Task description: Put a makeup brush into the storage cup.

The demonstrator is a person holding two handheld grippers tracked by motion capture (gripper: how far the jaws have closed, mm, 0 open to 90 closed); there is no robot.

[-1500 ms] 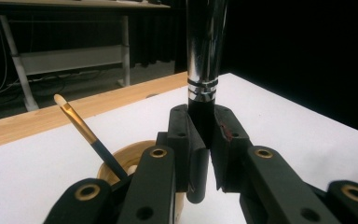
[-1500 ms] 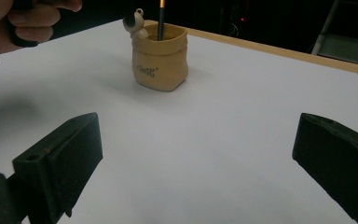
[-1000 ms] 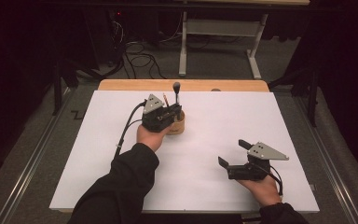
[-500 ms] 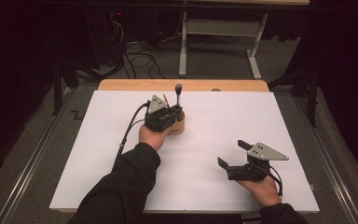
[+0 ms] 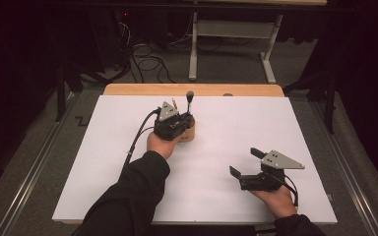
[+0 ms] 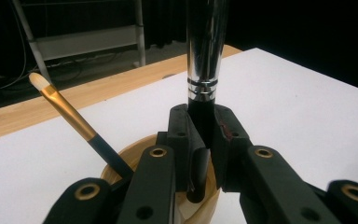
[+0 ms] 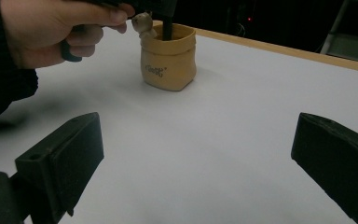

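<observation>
The left gripper (image 5: 179,122) sits over a small tan pot (image 7: 168,57) toward the far middle of the white desk (image 5: 226,128), and its jaws are clamped on the black handle of a large brush (image 6: 204,60). In the left gripper view that handle stands upright, squeezed between the two black pads just below its shiny metal ferrule, with the handle's lower end reaching down inside the mouth of the pot directly beneath the jaws. A second, thinner paintbrush (image 6: 70,119) with a gold ferrule and pale bristles leans in the same pot to the left of the jaws in that view, tilted away and apart from the pads. From the high view the large brush's head rises above the gripper, at the pot's far side. The right gripper (image 5: 248,164) rests low on the near right part of the desk, well apart from the pot; its jaws stand wide open with nothing between them, and its own view looks across bare white desk toward the pot and the left hand (image 7: 51,32) beyond.
</observation>
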